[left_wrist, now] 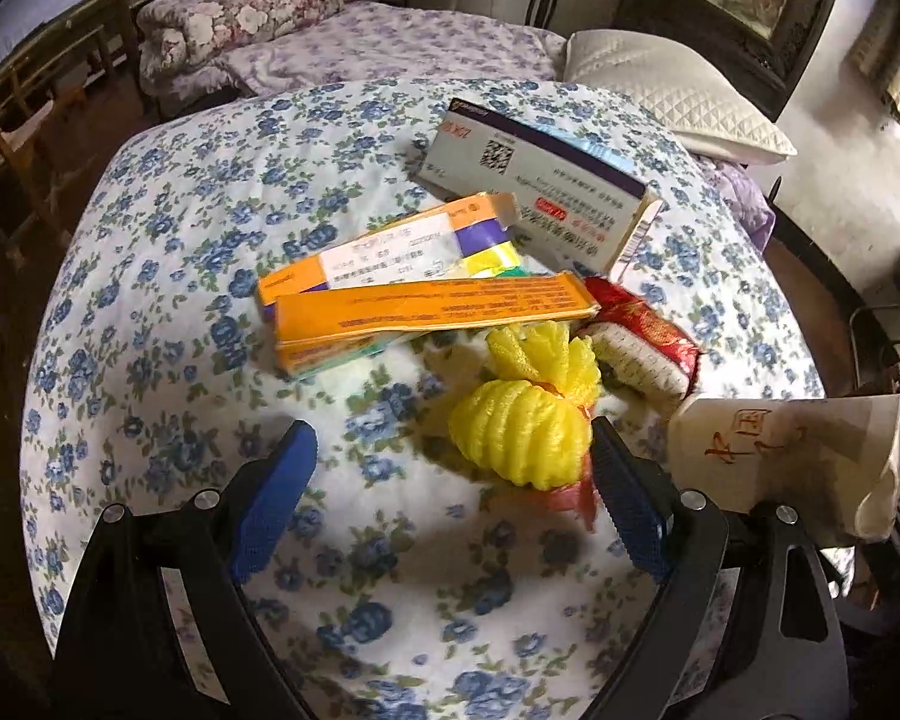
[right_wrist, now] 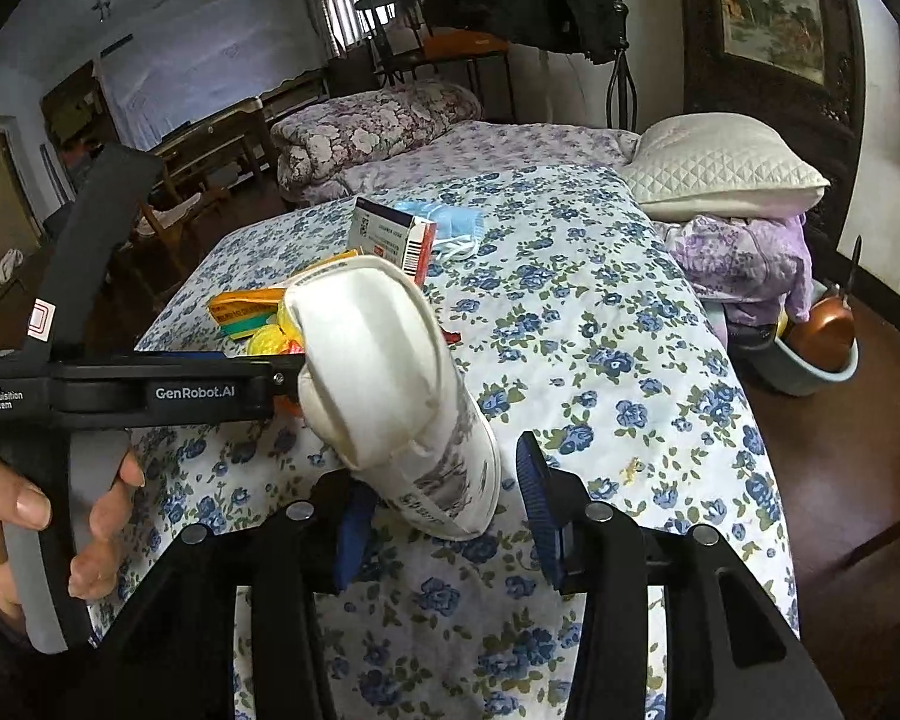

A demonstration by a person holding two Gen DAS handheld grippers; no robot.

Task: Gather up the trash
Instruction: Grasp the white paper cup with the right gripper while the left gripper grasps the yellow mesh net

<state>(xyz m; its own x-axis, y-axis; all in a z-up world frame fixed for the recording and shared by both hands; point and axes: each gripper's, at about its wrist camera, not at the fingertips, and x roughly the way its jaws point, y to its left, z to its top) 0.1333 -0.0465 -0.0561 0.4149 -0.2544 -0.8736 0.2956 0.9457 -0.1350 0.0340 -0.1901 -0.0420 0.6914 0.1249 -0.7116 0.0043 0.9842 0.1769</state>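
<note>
Left gripper [left_wrist: 450, 498] is hanging fingers spread wide and empty over the floral bedspread [left_wrist: 150, 372], its right-hand pad just touching or nearly touching the yellow foam net [left_wrist: 522, 438], which I am taking as the landmark. Net is sitting bunched in two ribbed lumps, bright yellow, with a scrap of red wrapper poking out beneath. It is looking very light, soft and springy, so it will be squashing under the pads rather than slipping; pinching across the fatter near lump seems the safest hold. Beside the net, toward the right gripper [right_wrist: 444, 480], a crushed white paper cup [right_wrist: 384, 372] with grey print and red writing is leaning between that gripper's fingers. The fingers are standing released: the cup is lying against one pad while the other is showing a clear gap. Whether the cup's base is resting on the cloth I cannot tell. Cup is looking thin, dented and easily creased further. Just behind the net, a red-and-white packet [left_wrist: 642, 342] is lying to one side and two long orange cartons [left_wrist: 426, 312] are lying stacked and crossing; light, stiff card, best taken across the narrow width. Farther behind the net a white-and-purple medicine box [left_wrist: 540, 186] is resting tilted, and beyond that a blue face mask [right_wrist: 450, 228] is lying limp. Well beyond, a quilted white pillow [left_wrist: 672, 90].
</note>
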